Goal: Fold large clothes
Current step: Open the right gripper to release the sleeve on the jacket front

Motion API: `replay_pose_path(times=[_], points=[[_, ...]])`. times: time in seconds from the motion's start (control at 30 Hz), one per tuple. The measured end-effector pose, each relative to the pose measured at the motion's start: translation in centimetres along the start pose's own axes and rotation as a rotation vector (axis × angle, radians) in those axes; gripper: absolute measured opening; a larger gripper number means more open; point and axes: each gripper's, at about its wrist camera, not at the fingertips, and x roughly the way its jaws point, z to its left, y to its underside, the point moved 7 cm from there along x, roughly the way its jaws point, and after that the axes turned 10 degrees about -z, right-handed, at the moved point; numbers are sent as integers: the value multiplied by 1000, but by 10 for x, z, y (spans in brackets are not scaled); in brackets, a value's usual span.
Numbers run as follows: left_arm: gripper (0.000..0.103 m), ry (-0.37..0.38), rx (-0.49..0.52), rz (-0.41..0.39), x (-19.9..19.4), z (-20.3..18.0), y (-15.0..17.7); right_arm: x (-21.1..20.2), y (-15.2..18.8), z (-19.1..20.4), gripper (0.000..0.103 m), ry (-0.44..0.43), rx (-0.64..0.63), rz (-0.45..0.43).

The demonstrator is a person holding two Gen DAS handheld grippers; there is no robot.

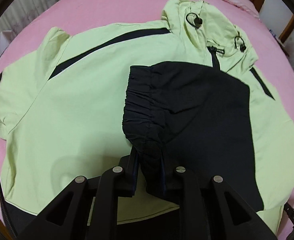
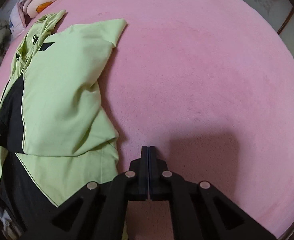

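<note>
Jacket (image 1: 83, 104), light green with black panels, lies spread flat on the pink bed cover (image 1: 107, 6), its hood (image 1: 203, 24) toward the pillows; flat and squared up like that, it looks ready to have its sides turned in one at a time. One black sleeve (image 1: 187, 100) already lies across the chest, cuff (image 1: 139, 100) inward, which I take for the first fold being laid.

That sleeve is held by the left gripper (image 1: 148, 160), whose jaws are clamped on the gathered cuff end, pointing steeply down at the cloth, probably to set the cuff where it should rest before letting go.

Beside the jacket's edge, over bare pink cover, the right gripper (image 2: 148, 152) has its jaws pressed together with nothing between them; it touches no fabric, so it seems to be waiting or repositioning.

Only the left wrist view shows the grip on the cuff, the drawcord toggles (image 1: 197, 21) and the zip (image 1: 215, 56). Only the right wrist view shows the folded-in green side (image 2: 66, 92) of the jacket, the wide free stretch of bed beside it, and a stack of pillows (image 2: 40, 2) at the head.
</note>
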Motion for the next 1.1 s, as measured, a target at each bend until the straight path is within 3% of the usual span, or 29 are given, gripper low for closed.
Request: replay_pose_path(times=[0.1,0.17,0.23,0.37,0.5,0.7,0.8,0.87,1.1], points=[[25,9,29,21,-4,-1,1,-10,-8,6,0,17,-48,-24],[43,20,16,51,-9,3,0,-17,-16,13,0,6,-54,-40],[54,19,-17,48,-21,12,-7,-27,-29,22,1,-9,-58,-71],[55,-22,-48,-43,-47,24,-34,-47,-60,47,1,-70,-75,-149],[55,30,20,-105,-49,-1,-65,-52,-88,92,1,-131,-138,-192],[55,113,87,-60,-2,-56,-79,-10,-115,144,10,-135,-245,-197],[54,75,94,12,32,-63,-75,24,-123,142,10,-125,-239,-151],[52,51,91,36,47,-58,-72,49,-130,126,6,-54,-234,-136],[52,30,192,2,59,-64,-74,64,-149,63,0,37,-147,-158]])
